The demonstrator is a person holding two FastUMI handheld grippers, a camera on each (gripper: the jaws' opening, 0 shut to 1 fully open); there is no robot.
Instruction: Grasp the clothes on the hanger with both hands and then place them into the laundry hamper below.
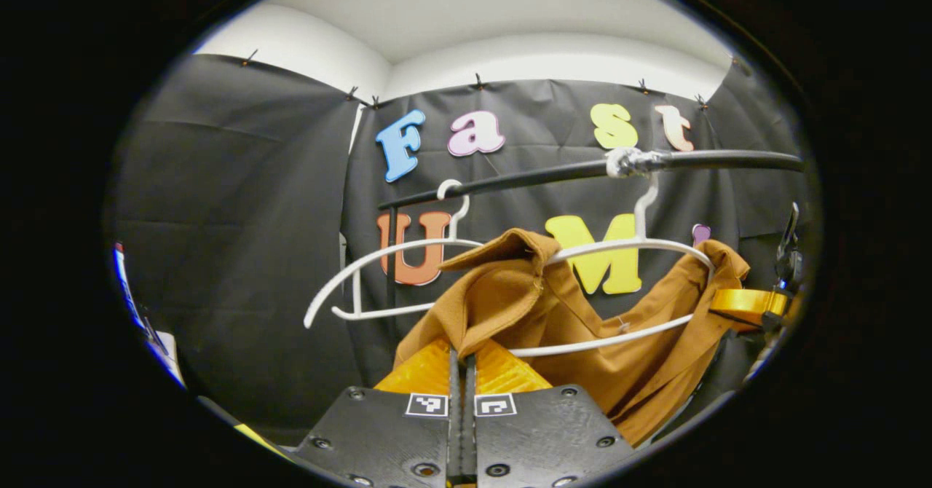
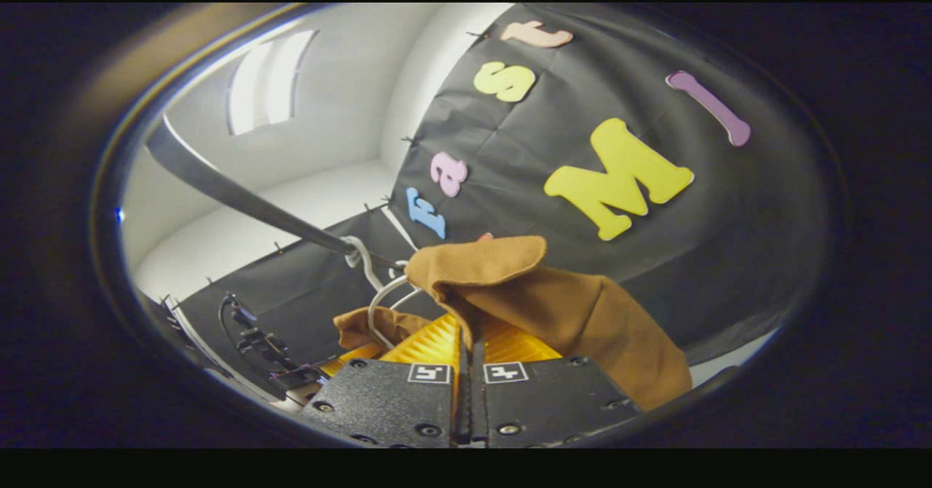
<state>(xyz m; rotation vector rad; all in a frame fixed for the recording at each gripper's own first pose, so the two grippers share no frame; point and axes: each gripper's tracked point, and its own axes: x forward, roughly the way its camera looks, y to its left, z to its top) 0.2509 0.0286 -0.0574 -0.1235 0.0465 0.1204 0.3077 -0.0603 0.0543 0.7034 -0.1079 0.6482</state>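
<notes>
Left gripper and right gripper both pinching brown garment, jaws closed; advise lifting evenly off white hanger.

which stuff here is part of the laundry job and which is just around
Job: brown garment, its hanger, left gripper and right gripper, each pinching the garment.
Around: empty hanger, black rail, black cloth wall.

One brown garment, two white hangers, one black rail, two grippers.
</notes>
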